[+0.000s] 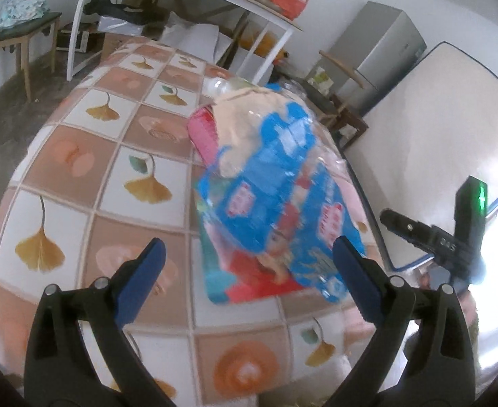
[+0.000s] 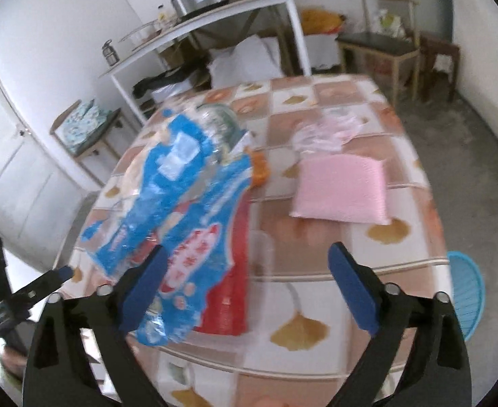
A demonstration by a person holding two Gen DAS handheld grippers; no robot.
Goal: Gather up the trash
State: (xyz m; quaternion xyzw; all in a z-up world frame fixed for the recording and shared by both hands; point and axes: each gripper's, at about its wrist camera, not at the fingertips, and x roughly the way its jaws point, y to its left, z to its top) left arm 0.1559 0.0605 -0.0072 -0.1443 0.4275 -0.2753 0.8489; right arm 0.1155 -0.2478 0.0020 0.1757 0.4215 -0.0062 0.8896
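A blue printed plastic bag [image 1: 276,196] stuffed with wrappers and a clear bottle lies blurred on the tile-and-ginkgo tablecloth [image 1: 113,176]. My left gripper [image 1: 249,247] stands open just in front of it, its blue pads clear of the bag. In the right wrist view the same bag [image 2: 181,203] lies left of centre over a red packet [image 2: 228,305]. My right gripper [image 2: 249,252] is open, its left finger in front of the bag's edge, gripping nothing. Each view shows the other gripper at the side: the right [image 1: 418,234], the left [image 2: 45,281].
A pink sponge pad [image 2: 340,186] and crumpled pale plastic [image 2: 330,129] lie further back on the table. A blue basket [image 2: 465,291] sits beyond the table's right edge. A white shelf table [image 2: 215,23], chairs [image 2: 384,44] and a leaning mattress [image 1: 435,129] surround it.
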